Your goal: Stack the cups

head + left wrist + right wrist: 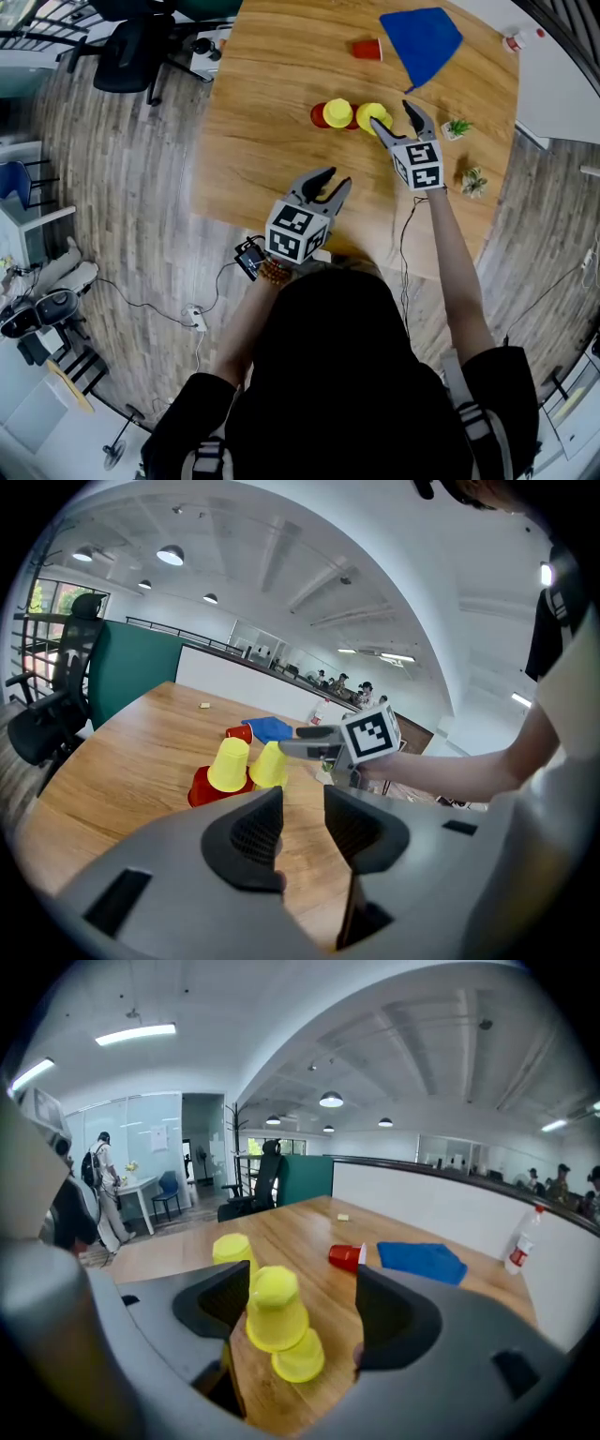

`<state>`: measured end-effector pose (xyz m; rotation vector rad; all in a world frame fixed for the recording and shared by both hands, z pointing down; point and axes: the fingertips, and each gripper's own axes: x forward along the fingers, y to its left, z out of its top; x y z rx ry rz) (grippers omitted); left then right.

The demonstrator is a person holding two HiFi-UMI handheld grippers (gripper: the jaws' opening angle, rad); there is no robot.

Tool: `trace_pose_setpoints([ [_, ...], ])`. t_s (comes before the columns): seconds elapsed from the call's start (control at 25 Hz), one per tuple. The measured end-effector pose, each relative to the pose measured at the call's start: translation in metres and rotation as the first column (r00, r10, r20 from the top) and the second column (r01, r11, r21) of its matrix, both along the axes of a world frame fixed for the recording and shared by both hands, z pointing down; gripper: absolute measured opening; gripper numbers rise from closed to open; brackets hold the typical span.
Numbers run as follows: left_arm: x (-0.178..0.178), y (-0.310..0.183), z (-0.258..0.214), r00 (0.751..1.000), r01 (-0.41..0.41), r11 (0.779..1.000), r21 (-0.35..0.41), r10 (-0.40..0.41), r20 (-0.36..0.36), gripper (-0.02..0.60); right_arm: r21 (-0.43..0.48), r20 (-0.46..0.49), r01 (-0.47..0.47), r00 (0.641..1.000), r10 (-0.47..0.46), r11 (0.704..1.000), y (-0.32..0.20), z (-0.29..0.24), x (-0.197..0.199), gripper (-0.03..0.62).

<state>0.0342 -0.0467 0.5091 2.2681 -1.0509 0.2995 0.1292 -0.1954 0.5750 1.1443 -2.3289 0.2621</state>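
Note:
On the wooden table [262, 141] a yellow cup [337, 112] sits upside down on a red cup [320, 116]. Just to their right, two more yellow cups [371, 116] are nested upside down, the upper one tilted. My right gripper [394, 116] is open around this pair [277, 1321], its pads clear of the cups. A third red cup [367, 49] lies on its side farther back. My left gripper [328, 184] hovers open and empty near the table's front edge. It looks toward the cups [228, 764] and the right gripper [309, 744].
A blue cloth [422, 42] lies at the back of the table, beside the lying red cup [347, 1256]. Two small potted plants [457, 128] [473, 181] stand to the right of my right gripper. A bottle [518, 1234] stands at the far right. An office chair [131, 52] is beyond the table's left side.

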Motion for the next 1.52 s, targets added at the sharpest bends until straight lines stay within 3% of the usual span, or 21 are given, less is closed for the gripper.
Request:
trace_pose_setpoints([
  [0.16,-0.003,0.001,0.000,1.000,-0.002,1.000,0.005,0.002,0.002,0.155,0.050,0.036,-0.047,0.998,0.045,0.998,-0.049,-0.026,0.041,0.373],
  [0.32,-0.004,0.001,-0.001,1.000,0.006,1.000,0.009,-0.006,0.000,0.155,0.034,0.012,-0.053,0.999,0.052,0.998,-0.099,-0.015,0.053,0.373],
  [0.64,0.008,-0.001,-0.018,0.999,-0.027,0.998,0.063,0.029,-0.022,0.155,-0.144,-0.008,-0.034,0.999,0.033,0.989,-0.160,0.055,0.027,0.365],
  [0.84,0.005,0.000,-0.019,1.000,-0.015,0.998,0.053,0.016,-0.008,0.155,-0.303,-0.010,-0.092,0.996,0.093,0.948,-0.181,0.084,0.010,0.350],
  [1.08,-0.007,-0.001,-0.005,0.999,0.029,0.999,0.020,-0.029,-0.019,0.155,-0.353,-0.020,-0.129,0.991,0.131,0.927,-0.198,0.104,-0.005,0.318],
  [1.2,-0.010,-0.005,-0.005,0.999,0.037,0.999,0.018,-0.037,-0.019,0.155,-0.349,-0.064,-0.144,0.989,0.130,0.926,-0.203,0.108,-0.004,0.266],
  [1.32,-0.017,-0.009,-0.004,0.999,0.049,0.999,0.019,-0.049,-0.015,0.155,-0.340,-0.121,-0.179,0.982,0.146,0.923,-0.204,0.111,0.004,0.117],
  [1.44,-0.021,-0.012,-0.003,0.998,0.062,0.998,0.018,-0.061,-0.016,0.155,-0.328,-0.131,-0.180,0.981,0.144,0.927,-0.200,0.105,0.008,0.094],
  [1.52,-0.020,-0.015,-0.005,0.997,0.072,0.997,0.016,-0.072,-0.023,0.155,-0.294,-0.131,-0.174,0.981,0.141,0.940,-0.196,0.090,0.013,0.036],
])
